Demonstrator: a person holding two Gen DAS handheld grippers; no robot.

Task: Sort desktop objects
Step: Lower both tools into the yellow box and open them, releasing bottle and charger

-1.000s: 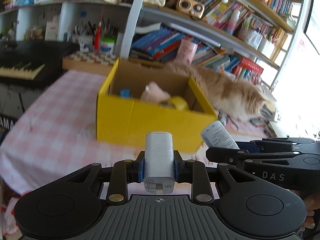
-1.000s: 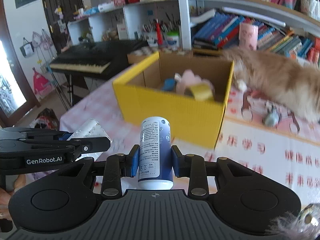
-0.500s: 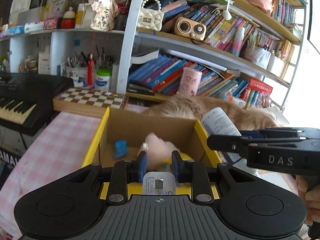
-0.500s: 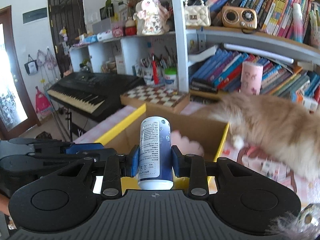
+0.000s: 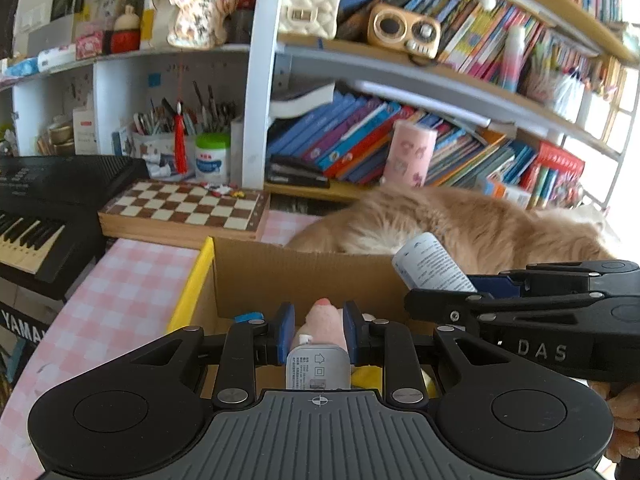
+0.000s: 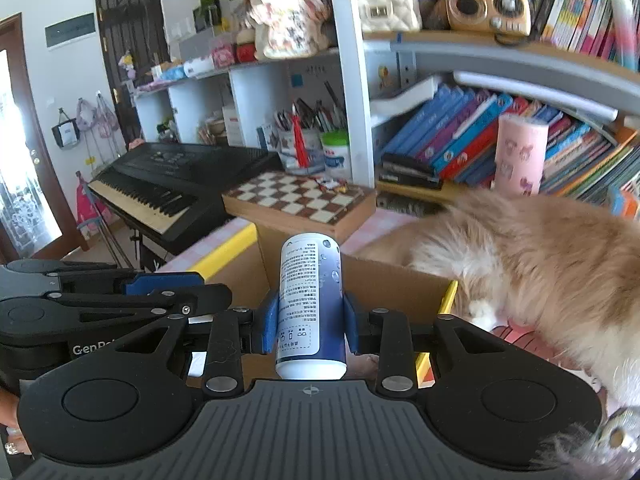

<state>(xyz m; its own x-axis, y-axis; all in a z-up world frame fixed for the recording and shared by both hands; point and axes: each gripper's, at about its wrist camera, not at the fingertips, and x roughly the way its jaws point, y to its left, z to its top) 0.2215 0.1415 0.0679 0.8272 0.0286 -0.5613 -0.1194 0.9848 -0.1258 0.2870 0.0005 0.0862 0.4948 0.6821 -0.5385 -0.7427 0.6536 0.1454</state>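
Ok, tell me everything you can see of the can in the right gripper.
The can is a slim white cylinder with a dark blue band, droplet graphics and fine black print, probably metal. It stands upright, clamped between the blue pads of the right gripper, above the open yellow box. In the left wrist view it appears tilted.

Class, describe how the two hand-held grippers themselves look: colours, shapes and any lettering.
Both are matte black, with a ribbed grey base, round side discs, silver screws and blue finger pads. The left hand-held gripper reads "GenRo…" on its side; the right hand-held gripper reads "DAS". No cables visible.
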